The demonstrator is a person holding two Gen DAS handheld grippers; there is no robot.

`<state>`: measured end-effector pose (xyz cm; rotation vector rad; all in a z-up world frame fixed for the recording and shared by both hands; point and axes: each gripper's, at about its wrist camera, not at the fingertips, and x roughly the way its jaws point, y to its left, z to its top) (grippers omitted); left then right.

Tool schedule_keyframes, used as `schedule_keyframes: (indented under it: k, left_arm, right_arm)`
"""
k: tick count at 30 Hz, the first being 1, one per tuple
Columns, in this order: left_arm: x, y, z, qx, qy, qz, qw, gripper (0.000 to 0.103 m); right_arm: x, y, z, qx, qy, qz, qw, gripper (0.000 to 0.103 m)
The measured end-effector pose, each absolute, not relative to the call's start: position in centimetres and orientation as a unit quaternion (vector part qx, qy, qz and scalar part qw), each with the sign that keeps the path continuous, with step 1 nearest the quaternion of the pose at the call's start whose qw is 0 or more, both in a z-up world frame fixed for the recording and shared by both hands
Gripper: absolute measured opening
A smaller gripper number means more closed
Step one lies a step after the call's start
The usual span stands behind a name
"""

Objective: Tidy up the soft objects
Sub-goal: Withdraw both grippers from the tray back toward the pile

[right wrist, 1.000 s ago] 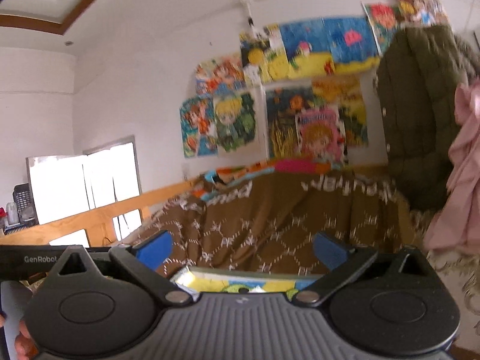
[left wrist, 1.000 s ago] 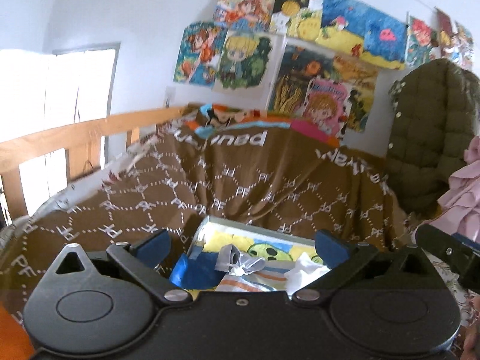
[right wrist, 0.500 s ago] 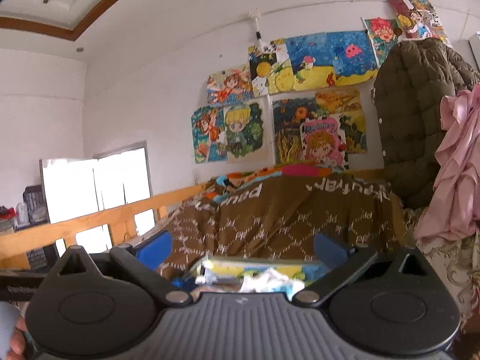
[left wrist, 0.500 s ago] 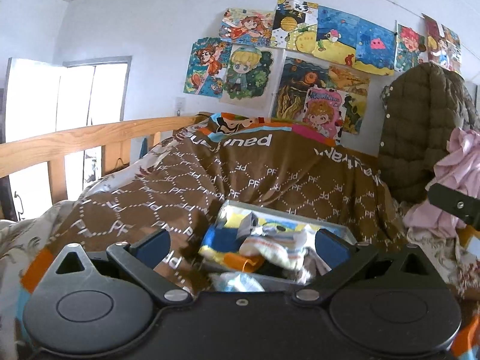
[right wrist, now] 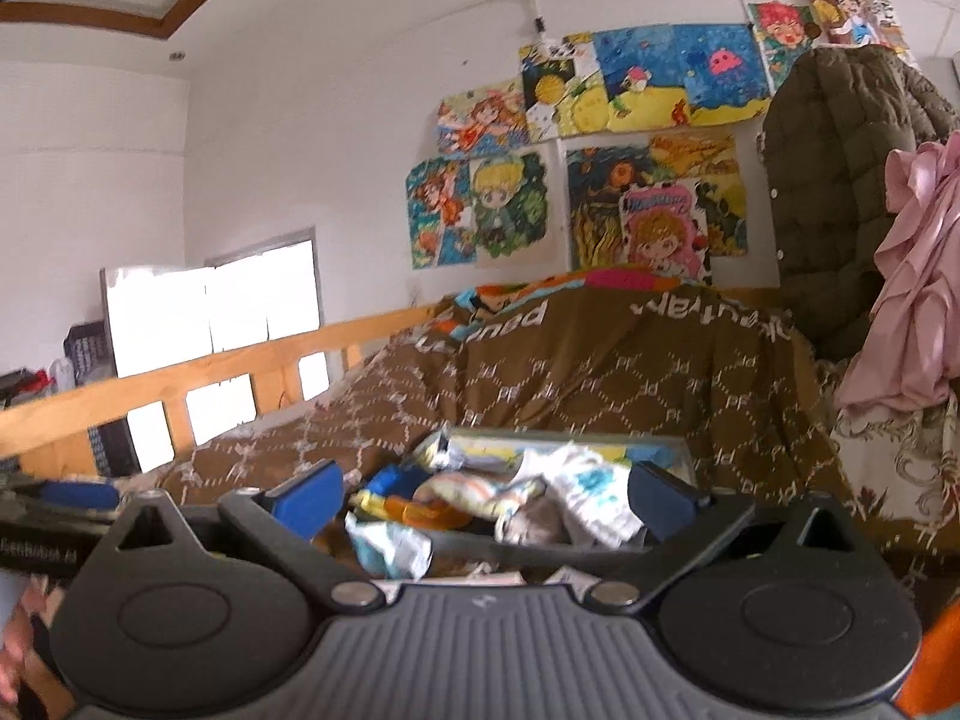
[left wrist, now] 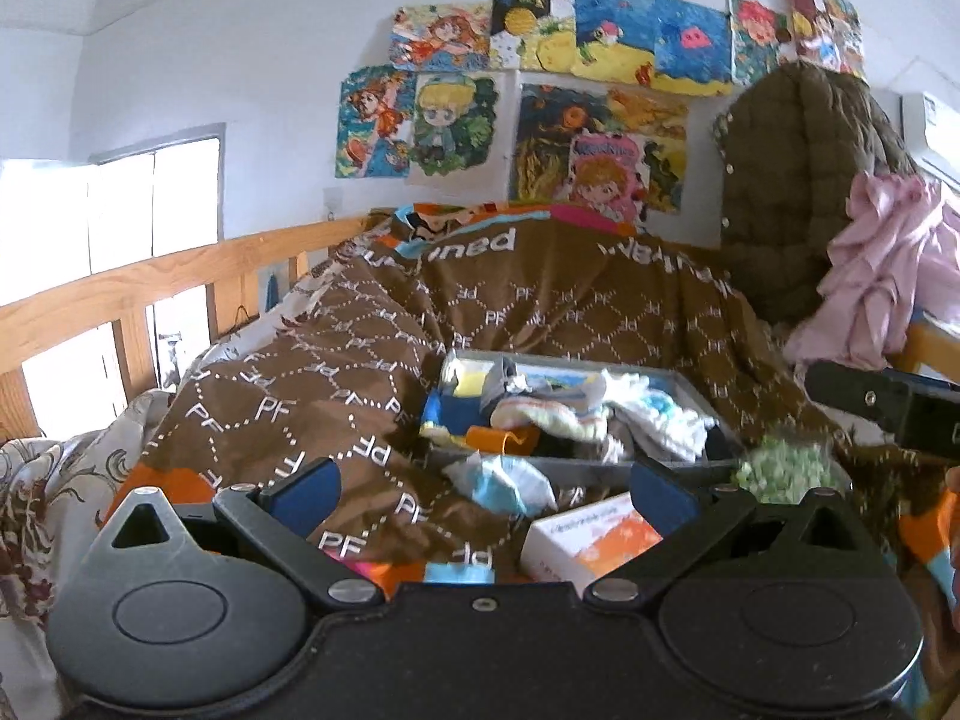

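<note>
Left wrist view: my left gripper [left wrist: 480, 489] is spread wide and empty, the blue-white sock [left wrist: 510, 480] lying straight ahead on the brown blanket [left wrist: 336, 372], just outside the grey tray [left wrist: 690, 387]. Right gripper [right wrist: 483, 501] is spread too, similarly close

A grey tray [left wrist: 690, 387] on a brown blanket [left wrist: 336, 372] holds jumbled socks [left wrist: 558, 414]. One white-and-blue sock [left wrist: 507, 483] lies just outside its front edge.

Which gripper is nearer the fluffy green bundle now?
Right, probably. The right gripper sits just beyond the fluffy green bundle, to its right; the left gripper is back and to its left.
</note>
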<state>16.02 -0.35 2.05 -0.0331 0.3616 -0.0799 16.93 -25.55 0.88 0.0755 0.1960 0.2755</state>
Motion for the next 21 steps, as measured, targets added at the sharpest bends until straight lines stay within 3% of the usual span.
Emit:
schedule_keyframes:
  k: [9,21]
  left_arm:
    - [15.9,1.6,0.4,0.044,0.220,-0.078,0.971,0.102]
    - [17.0,3.8,-2.8,0.039,0.249,-0.093,0.963,0.102]
  right_arm:
    - [15.2,-21.5,-2.1,0.004,0.175,0.175,0.969,0.103]
    - [17.0,-17.6,-5.7,-0.058,0.254,0.206,0.943,0.103]
